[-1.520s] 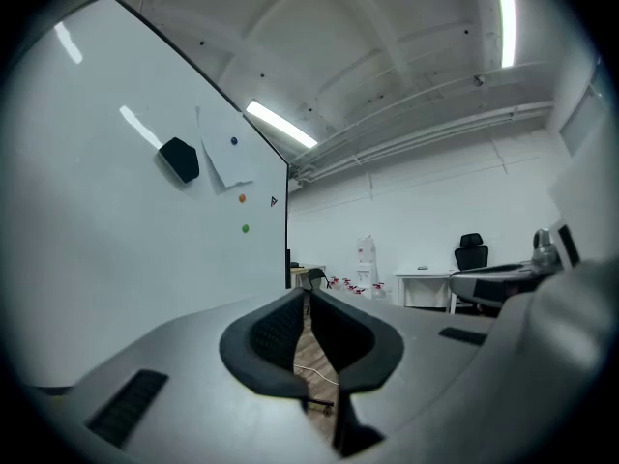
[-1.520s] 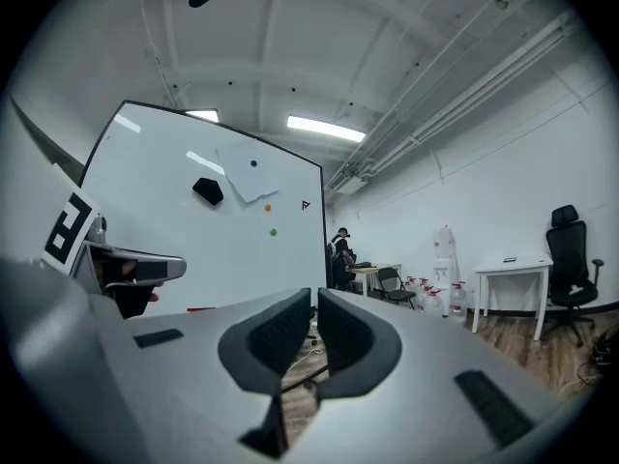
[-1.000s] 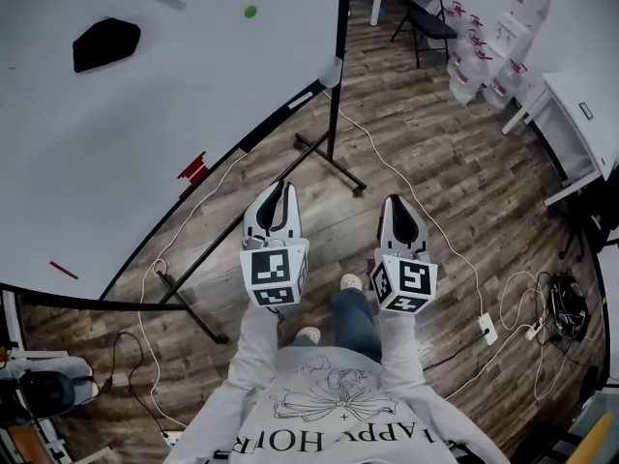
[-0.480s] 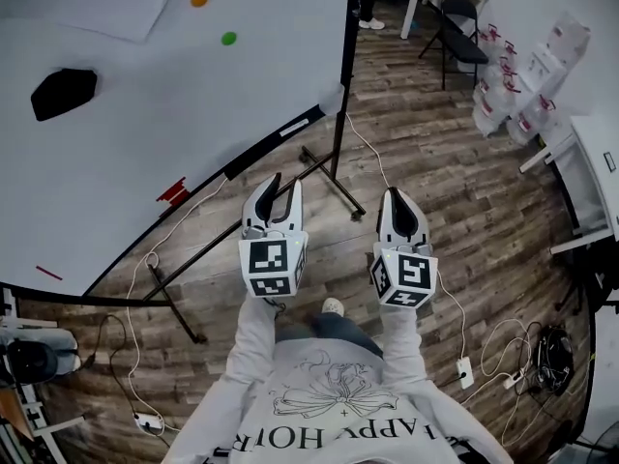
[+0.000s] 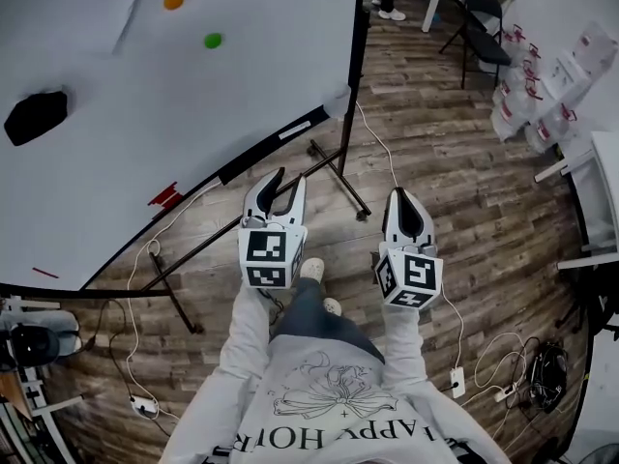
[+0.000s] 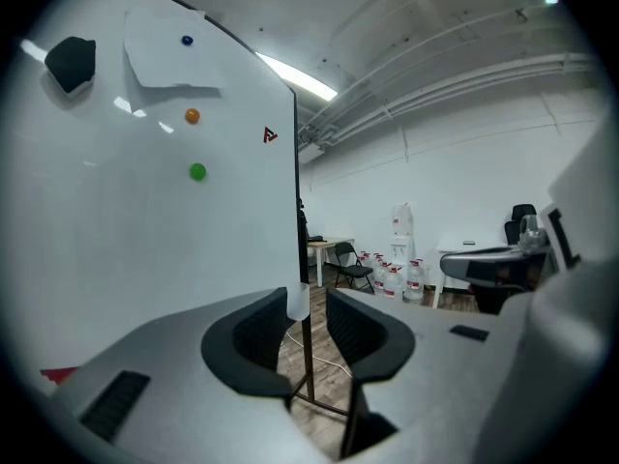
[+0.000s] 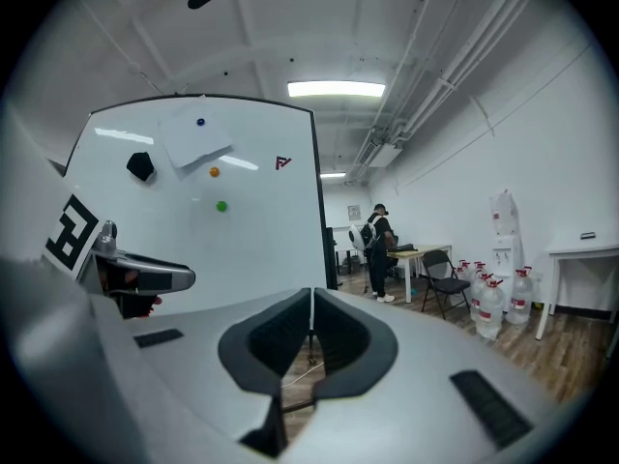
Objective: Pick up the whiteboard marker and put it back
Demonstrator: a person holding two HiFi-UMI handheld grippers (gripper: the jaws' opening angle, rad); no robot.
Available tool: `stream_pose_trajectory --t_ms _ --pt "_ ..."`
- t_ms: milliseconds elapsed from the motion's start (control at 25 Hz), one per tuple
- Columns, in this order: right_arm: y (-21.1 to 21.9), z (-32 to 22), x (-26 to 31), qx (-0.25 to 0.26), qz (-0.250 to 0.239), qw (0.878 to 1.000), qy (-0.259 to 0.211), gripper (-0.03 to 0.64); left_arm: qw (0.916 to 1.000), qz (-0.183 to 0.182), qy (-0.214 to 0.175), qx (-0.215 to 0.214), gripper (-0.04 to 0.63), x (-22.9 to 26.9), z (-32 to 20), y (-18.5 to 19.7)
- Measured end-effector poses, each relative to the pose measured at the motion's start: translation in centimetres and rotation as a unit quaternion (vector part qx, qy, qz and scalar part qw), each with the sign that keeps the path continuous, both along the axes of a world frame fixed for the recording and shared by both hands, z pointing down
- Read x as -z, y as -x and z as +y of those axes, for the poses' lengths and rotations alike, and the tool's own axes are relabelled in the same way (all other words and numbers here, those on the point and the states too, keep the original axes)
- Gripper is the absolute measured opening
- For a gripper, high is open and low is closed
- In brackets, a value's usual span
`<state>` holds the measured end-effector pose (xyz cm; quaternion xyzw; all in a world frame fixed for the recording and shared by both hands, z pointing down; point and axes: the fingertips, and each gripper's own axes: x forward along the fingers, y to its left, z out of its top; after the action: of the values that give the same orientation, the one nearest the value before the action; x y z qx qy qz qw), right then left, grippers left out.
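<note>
A small red marker-like item lies on the tray along the whiteboard's lower edge; a sliver of red also shows low at the left in the left gripper view. My left gripper points at that lower edge, a little to the right of the red item and apart from it. Its jaws have just been opening, and nothing is between them. My right gripper is beside it over the floor, shut and empty. A thin red streak sits near the board's lower left corner.
A black eraser, an orange magnet and a green magnet are on the board. The stand's black legs and cables cross the wooden floor. Water jugs, a folding chair and a person are further back.
The left gripper's jaws have gone from shut to open. Both grippers have moved closer to the whiteboard's lower edge as the person stepped forward. The right gripper stays shut.
</note>
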<state>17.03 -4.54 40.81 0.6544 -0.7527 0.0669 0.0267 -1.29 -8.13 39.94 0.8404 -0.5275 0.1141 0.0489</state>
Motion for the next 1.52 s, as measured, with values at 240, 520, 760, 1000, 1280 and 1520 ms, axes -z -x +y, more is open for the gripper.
stream_pose_trajectory --t_ms 240,520,760,1000,1280,1520 --pt "-0.3 -4.9 -1.7 0.001 0.004 1.000 0.013 0.009 0.9994 -0.017 0.027 -0.010 0.114 -2.9 -5.2 -0.1" --pt "-0.3 -12.6 -2.0 -0.002 0.012 1.000 0.020 0.008 0.9960 -0.045 0.069 -0.035 0.123 -6.5 -12.6 0.0" --pt "0.9 -18.6 -3.0 -0.002 0.016 0.999 0.035 0.008 0.9899 -0.064 0.112 -0.058 0.132 -9.6 -18.4 0.2" --pt "1.2 -22.6 -4.4 -0.010 0.012 0.999 0.050 0.009 0.9790 -0.104 0.157 -0.079 0.140 -13.2 -22.5 0.2" --pt "0.4 -25.0 -6.2 -0.013 0.008 0.997 0.072 0.009 0.9651 -0.132 0.203 -0.101 0.147 -16.3 -24.7 -1.3" --pt "-0.1 -26.2 -7.9 -0.003 0.014 0.996 0.091 0.009 0.9566 -0.150 0.231 -0.096 0.147 -18.7 -25.9 -2.2"
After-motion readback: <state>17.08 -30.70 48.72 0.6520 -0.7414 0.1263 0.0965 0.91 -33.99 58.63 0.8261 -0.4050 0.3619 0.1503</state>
